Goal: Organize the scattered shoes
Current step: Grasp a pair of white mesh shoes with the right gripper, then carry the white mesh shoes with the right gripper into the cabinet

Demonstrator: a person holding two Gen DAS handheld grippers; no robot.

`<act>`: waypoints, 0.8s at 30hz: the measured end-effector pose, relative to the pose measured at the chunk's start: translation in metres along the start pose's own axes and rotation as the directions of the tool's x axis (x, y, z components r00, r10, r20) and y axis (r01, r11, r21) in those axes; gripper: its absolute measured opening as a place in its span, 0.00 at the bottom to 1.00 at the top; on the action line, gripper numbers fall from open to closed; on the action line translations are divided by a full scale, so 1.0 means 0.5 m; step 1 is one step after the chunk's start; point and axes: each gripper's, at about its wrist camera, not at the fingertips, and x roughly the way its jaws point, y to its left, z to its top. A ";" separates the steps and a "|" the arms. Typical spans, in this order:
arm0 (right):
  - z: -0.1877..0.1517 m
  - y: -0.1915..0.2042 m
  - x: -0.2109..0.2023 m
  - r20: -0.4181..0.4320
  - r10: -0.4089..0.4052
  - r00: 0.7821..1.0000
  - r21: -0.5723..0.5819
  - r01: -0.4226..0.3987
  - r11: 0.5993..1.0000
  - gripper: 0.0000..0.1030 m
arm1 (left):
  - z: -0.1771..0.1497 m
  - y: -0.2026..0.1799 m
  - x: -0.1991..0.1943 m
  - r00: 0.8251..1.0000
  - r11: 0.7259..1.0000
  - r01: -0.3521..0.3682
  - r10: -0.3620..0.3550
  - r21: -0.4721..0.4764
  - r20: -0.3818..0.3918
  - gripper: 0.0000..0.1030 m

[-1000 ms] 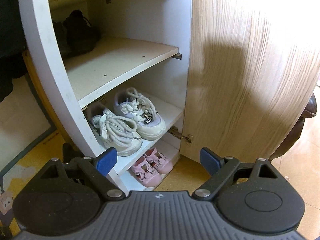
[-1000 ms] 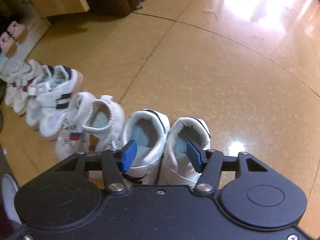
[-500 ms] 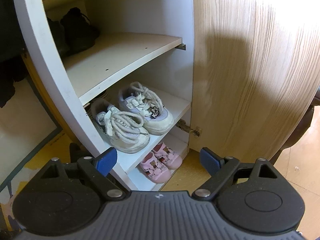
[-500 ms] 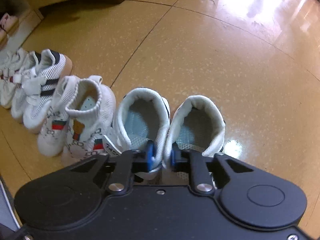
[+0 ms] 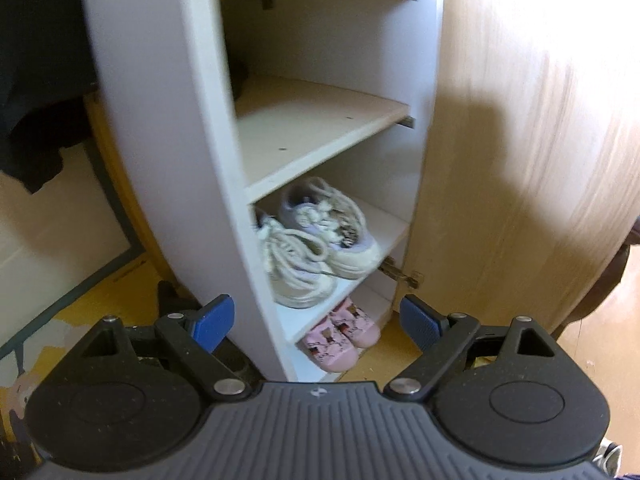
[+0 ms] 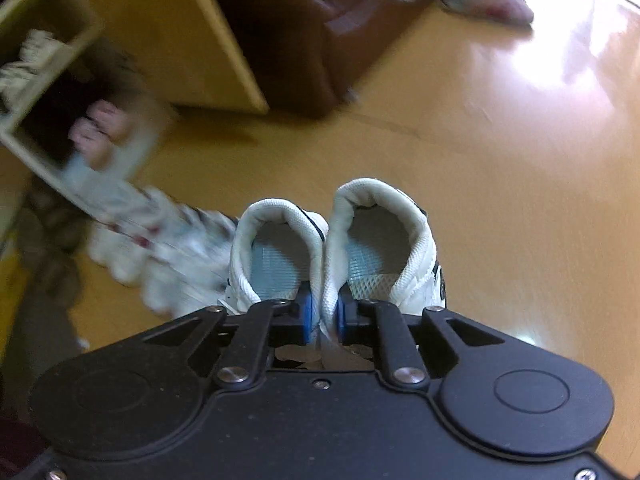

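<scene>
My right gripper (image 6: 322, 320) is clamped on the two touching inner collars of a pair of small white mesh sneakers with pale blue insoles (image 6: 340, 248), one blue pad inside each shoe, and the pair looks lifted off the glossy tan floor (image 6: 500, 200). My left gripper (image 5: 316, 322) hangs with its jaws spread wide and nothing between them, facing the white shoe cabinet (image 5: 160, 160).

The risk, as I judge it: the pinch catches only thin collar fabric, so either shoe could slide out if I swing fast, and the blur suggests speed. The toes could also catch a shelf edge on the way in.

The bare middle shelf (image 5: 312, 128) has room. Below sit lace-up grey and lilac trainers (image 5: 316, 240), then tiny pink shoes (image 5: 340, 336) at the bottom. The wood-grain cabinet door (image 5: 540, 140) stands open. More white shoes (image 6: 160, 252) lie blurred on the floor beside a brown sofa (image 6: 320, 20).
</scene>
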 end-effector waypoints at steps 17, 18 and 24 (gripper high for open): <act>0.543 0.598 -0.127 0.159 0.414 0.896 -0.479 -0.296 0.826 0.11 | -0.019 0.159 -0.041 0.998 0.981 -0.050 0.056 -0.187 0.025 0.88; 0.564 0.632 -0.127 0.160 0.424 0.891 -0.500 -0.297 0.813 0.11 | -0.018 0.165 -0.040 0.998 0.980 -0.051 0.057 -0.195 0.025 0.88; 0.675 0.806 -0.099 0.140 0.475 0.868 -0.585 -0.315 0.748 0.11 | -0.011 0.191 -0.025 0.998 0.969 -0.049 0.057 -0.243 0.024 0.88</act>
